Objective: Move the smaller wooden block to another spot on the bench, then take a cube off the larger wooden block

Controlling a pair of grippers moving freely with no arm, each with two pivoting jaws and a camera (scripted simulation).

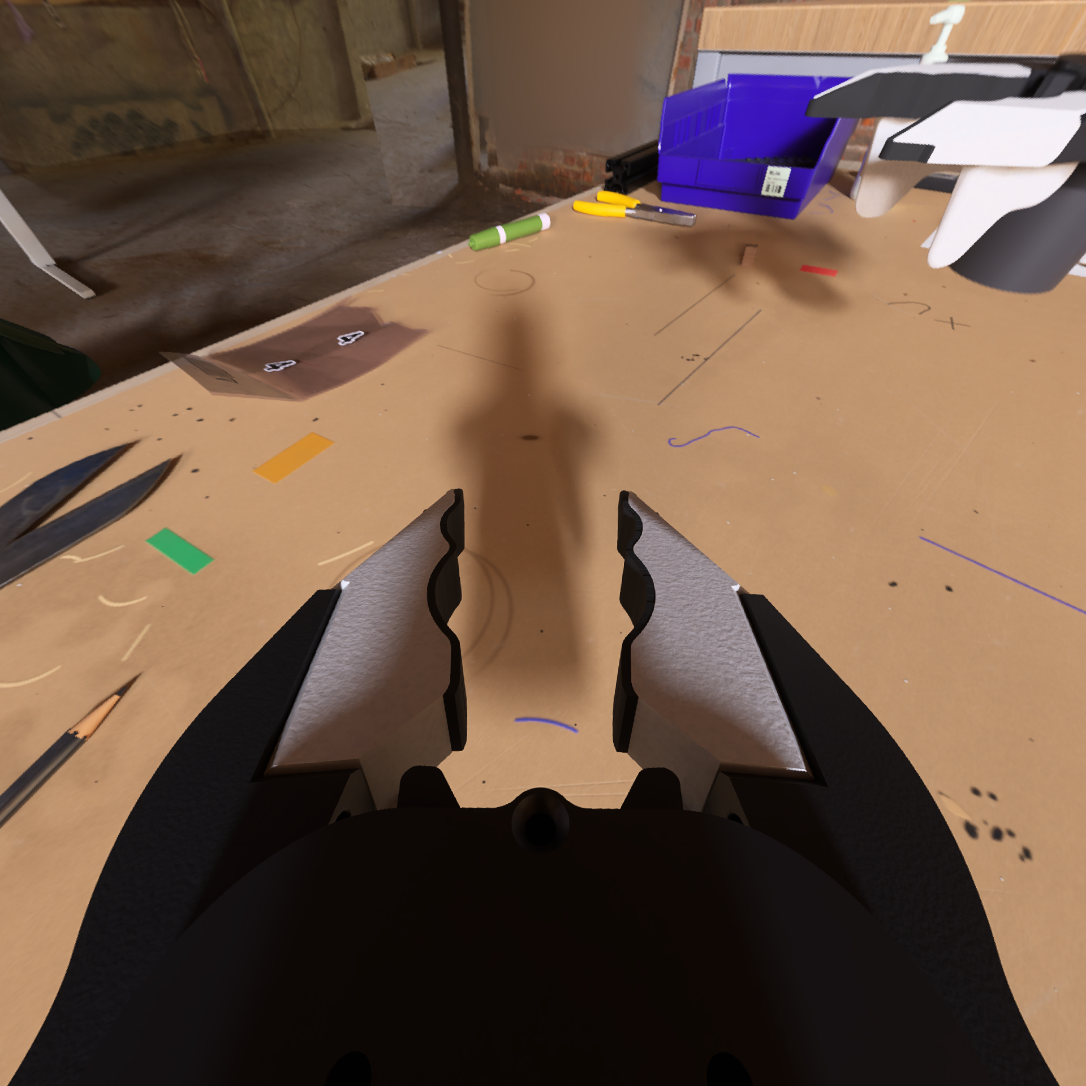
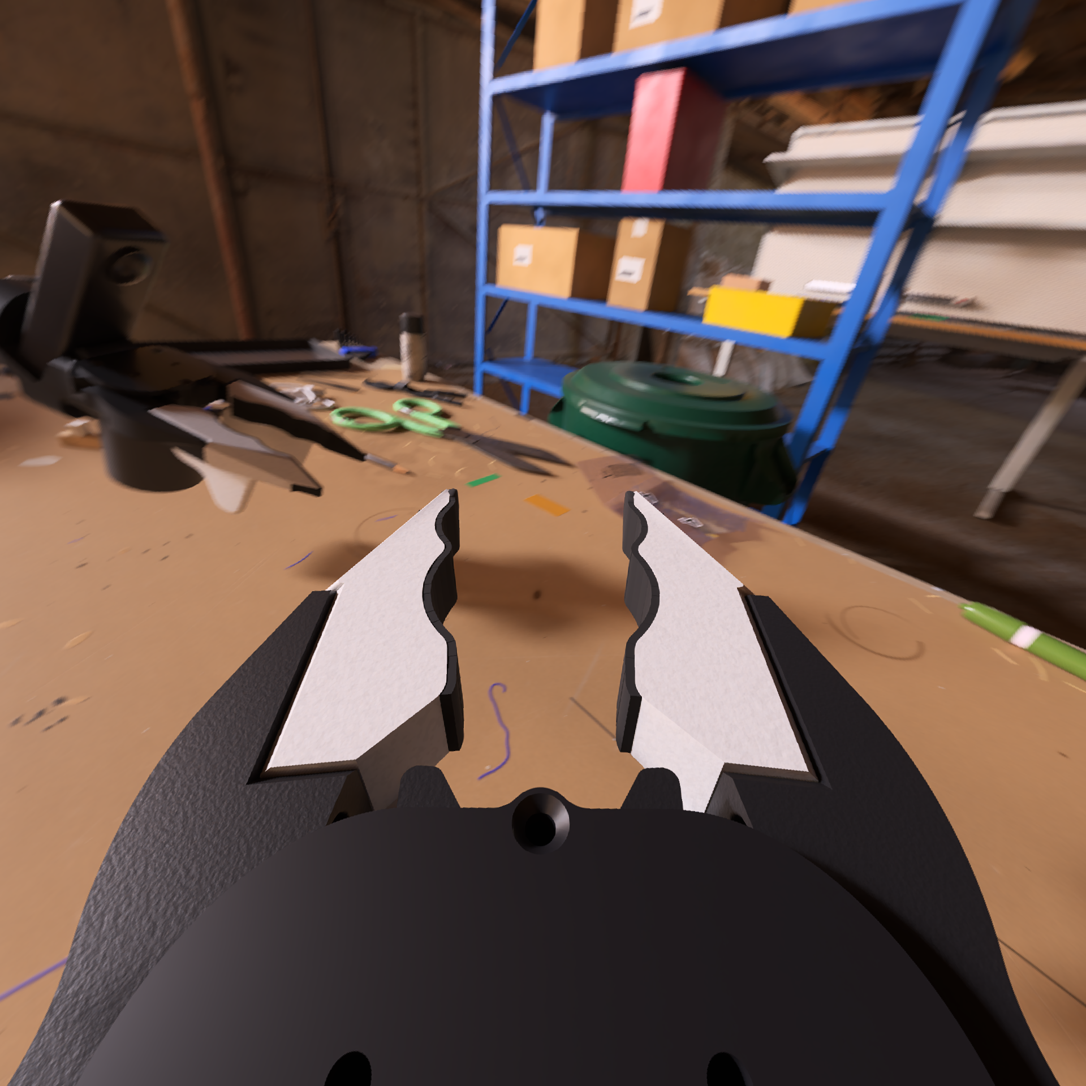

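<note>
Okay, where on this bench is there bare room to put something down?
Bare bench lies ahead of the left gripper, between the orange tape and the blue bin. Crowded: the far end, round the scissors and pencil.

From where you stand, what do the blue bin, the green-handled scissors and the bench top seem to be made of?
The blue bin looks like glossy moulded plastic: even colour, soft sheen. The scissors have bright green, probably plastic handles and dark, likely metal blades. The bench top looks like matt brown fibreboard or card, scuffed and pen-marked; I can't tell which.
</note>
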